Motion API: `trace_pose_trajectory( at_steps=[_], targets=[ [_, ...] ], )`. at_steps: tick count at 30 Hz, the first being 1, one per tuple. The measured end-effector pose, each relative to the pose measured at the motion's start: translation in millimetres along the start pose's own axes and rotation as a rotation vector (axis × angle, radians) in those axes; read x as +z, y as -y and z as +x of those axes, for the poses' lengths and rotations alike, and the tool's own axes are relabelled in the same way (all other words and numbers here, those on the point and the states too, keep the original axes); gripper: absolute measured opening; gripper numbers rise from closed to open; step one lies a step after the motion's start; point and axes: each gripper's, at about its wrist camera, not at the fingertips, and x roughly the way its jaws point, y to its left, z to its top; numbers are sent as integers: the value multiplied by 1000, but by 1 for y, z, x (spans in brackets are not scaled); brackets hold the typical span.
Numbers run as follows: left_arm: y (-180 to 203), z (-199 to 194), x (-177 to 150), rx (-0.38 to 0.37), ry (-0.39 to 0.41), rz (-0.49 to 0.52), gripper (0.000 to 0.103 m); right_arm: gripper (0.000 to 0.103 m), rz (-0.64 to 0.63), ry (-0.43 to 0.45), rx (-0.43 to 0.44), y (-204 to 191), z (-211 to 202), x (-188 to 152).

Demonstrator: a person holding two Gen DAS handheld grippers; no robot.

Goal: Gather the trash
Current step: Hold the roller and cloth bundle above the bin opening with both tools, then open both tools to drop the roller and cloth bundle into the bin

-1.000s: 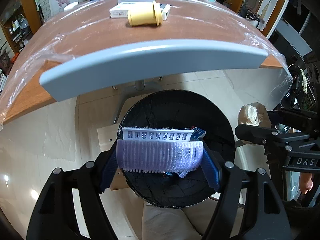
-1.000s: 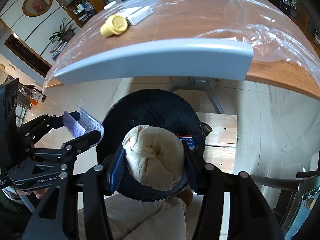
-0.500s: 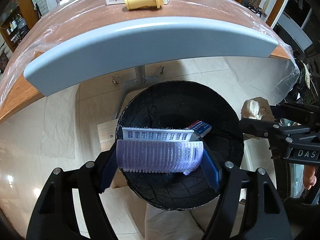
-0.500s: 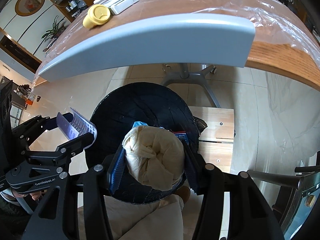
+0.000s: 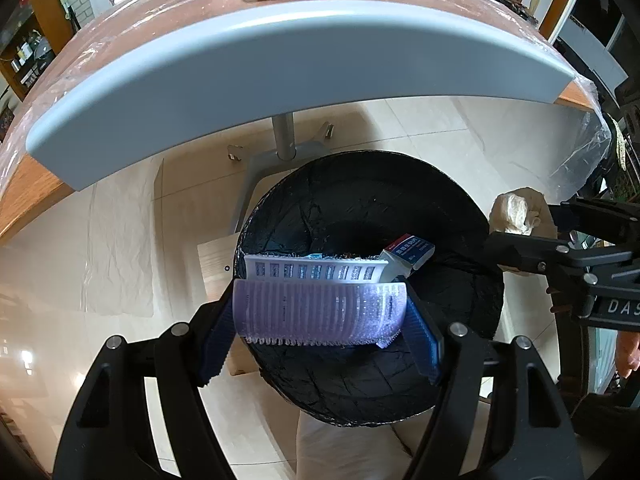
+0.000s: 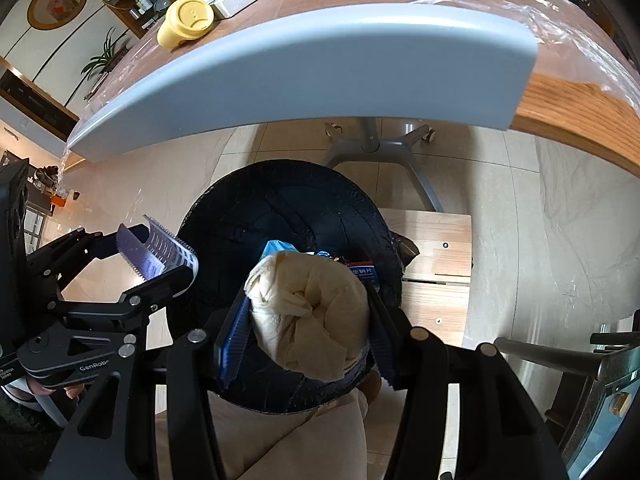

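The left gripper (image 5: 320,320) pinched a purple blister sheet (image 5: 320,312) over the black bin (image 5: 360,220). The right gripper (image 6: 308,316) squeezed a crumpled paper ball (image 6: 308,312) over the same bin.

Both wrist cameras look steeply down from close above the black bin (image 5: 360,216), left view and right sharing it (image 6: 288,208) and the desk (image 5: 280,64) edge beyond.
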Motion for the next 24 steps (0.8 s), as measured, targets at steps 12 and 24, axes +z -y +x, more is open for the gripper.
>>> trace_pose_trajectory(
  at_steps=[12, 24],
  targets=[
    [-3, 7, 1, 9, -11, 11, 74, 52, -7, -17, -3, -4, 6, 4],
    [-11, 1, 2, -5, 10, 1, 85, 70, 31, 10, 17, 1, 1, 6]
  ],
)
